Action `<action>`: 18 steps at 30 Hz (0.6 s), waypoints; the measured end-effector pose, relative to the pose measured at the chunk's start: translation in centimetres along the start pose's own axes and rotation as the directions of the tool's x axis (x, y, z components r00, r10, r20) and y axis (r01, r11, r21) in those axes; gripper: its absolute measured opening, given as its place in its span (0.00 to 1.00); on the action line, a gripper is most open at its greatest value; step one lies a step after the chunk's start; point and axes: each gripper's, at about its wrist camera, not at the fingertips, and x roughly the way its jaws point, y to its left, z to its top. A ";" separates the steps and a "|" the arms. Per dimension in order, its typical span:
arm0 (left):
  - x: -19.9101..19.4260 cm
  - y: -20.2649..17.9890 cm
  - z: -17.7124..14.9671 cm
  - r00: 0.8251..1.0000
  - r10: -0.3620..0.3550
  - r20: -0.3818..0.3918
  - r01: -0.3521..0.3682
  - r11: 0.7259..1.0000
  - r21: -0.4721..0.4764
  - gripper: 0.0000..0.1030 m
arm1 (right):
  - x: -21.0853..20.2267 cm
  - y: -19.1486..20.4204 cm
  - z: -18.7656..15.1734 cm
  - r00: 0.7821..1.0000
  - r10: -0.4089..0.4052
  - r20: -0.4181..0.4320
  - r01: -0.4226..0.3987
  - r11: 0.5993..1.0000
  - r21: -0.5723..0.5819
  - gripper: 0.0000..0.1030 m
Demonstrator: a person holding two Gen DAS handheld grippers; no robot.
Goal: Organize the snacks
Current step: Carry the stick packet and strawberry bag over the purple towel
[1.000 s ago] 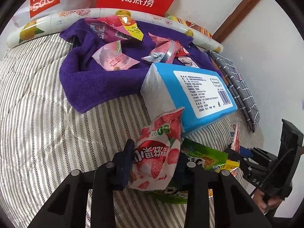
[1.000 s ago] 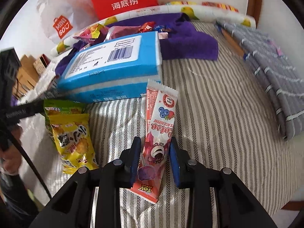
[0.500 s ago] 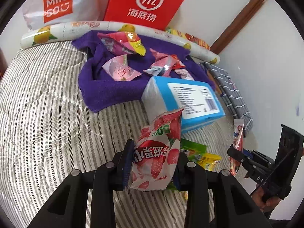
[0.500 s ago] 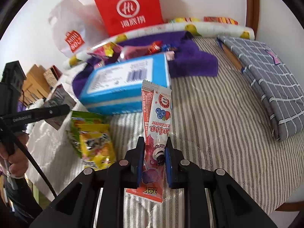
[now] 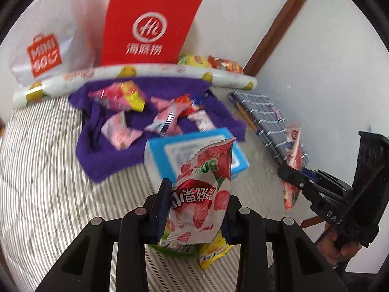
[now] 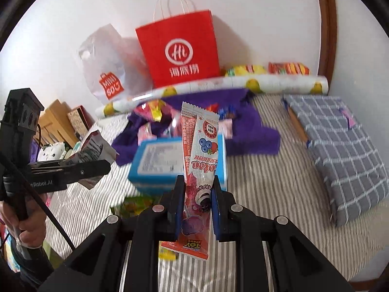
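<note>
My left gripper (image 5: 197, 200) is shut on a pink and white strawberry snack packet (image 5: 201, 187), held upright above the striped bed cover (image 5: 43, 170). My right gripper (image 6: 195, 194) is shut on a long pink stick packet (image 6: 200, 150), also lifted and upright. In the left wrist view the right gripper (image 5: 301, 182) shows at the right edge with its stick packet (image 5: 293, 155). In the right wrist view the left gripper (image 6: 82, 170) shows at the left with its packet (image 6: 97, 146). A purple towel (image 5: 109, 155) at the back carries several pink snack packets (image 5: 119, 132).
A blue tissue pack (image 6: 158, 168) lies in front of the towel. Green and yellow packets (image 5: 214, 251) lie on the bed below my left gripper. A red paper bag (image 6: 180, 48), a white plastic bag (image 6: 107, 60) and a printed roll (image 6: 243, 82) line the wall. A grey checked cloth (image 6: 340, 146) lies at the right.
Both grippers have risen away from the bed with their packets. The right jaws have pressed tighter on the stick packet. The towel, tissue pack and bags look smaller and farther.
</note>
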 end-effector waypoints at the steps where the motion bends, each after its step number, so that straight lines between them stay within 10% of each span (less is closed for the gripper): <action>1: -0.1 -0.3 0.5 1.000 -0.004 0.006 0.004 1.000 0.007 0.32 | 0.0 0.0 0.3 1.000 -0.003 0.007 0.003 1.000 0.001 0.19; 18: 1.0 0.6 8.8 0.999 0.021 0.049 -0.022 1.000 0.020 0.32 | 3.9 -1.4 8.4 0.996 -0.030 0.089 0.027 0.999 0.028 0.19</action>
